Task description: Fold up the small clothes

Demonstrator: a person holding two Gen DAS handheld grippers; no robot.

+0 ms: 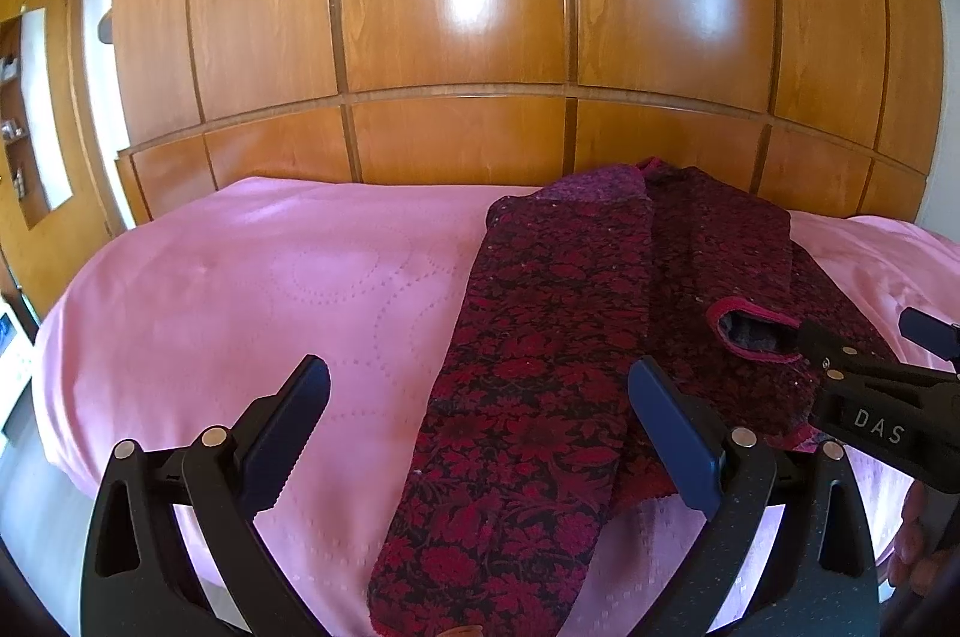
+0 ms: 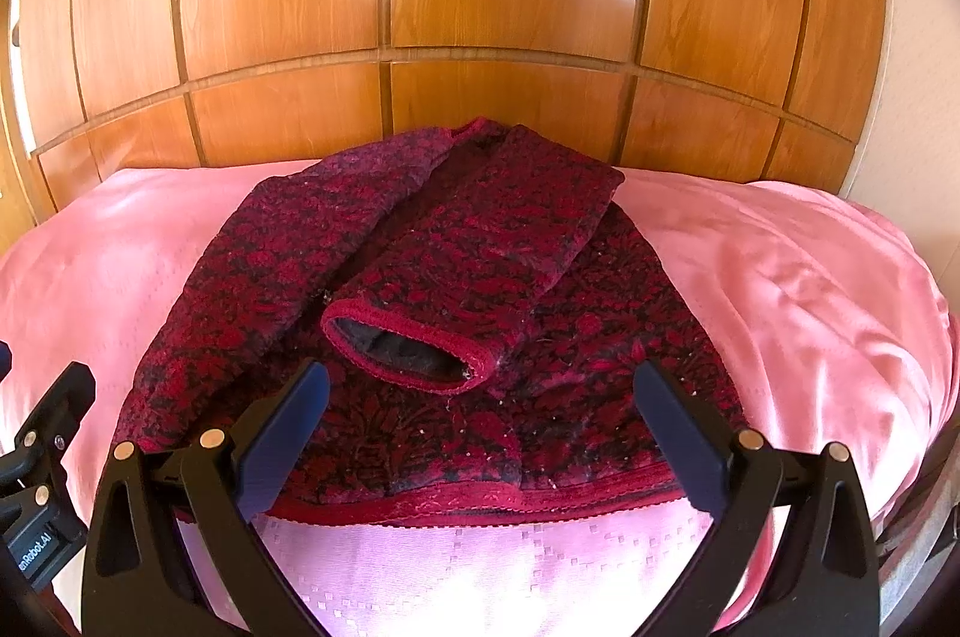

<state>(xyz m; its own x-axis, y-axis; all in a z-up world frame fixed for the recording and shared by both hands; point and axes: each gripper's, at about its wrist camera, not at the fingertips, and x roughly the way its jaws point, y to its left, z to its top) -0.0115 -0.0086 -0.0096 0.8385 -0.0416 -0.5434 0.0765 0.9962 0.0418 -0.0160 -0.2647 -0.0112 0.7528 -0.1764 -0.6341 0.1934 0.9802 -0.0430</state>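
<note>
left jaws: left gripper (image 1: 480, 433) is standing wide apart, released, gripping nothing. It is hovering over the sweater's near edge, with the long folded panel (image 1: 528, 397) running between the fingers toward 12 o'clock.
right jaws: right gripper (image 2: 480, 433) is also spread open and empty. It is hanging just above the hem (image 2: 480, 502), with the cuff at 12 o'clock of the gap.
sweater: the dark red floral sweater (image 2: 432, 289) is lying flat on the bed's pink cover (image 2: 780, 277), collar pointing to 12 o'clock toward the wardrobe.
sleeve: one sleeve (image 2: 480, 241) is lying across the body from 1 o'clock down to the centre, with its cuff (image 2: 408, 343) resting open on the chest. Likely it is laid inward to square the outline for folding.
left side: the panel at 10 o'clock in the right wrist view is looking folded in as well, judging by its straight edge.
stage: my read is that both sides are in and the hem-to-collar fold is still pending.
next: both jaws are probably lining up for the hem corners; the knit looks thick, so a deep bite should be holding better.
risk: the cuff could be slipping off when the hem is lifting.
background: wooden wardrobe (image 2: 480, 7) is standing behind the bed.
</note>
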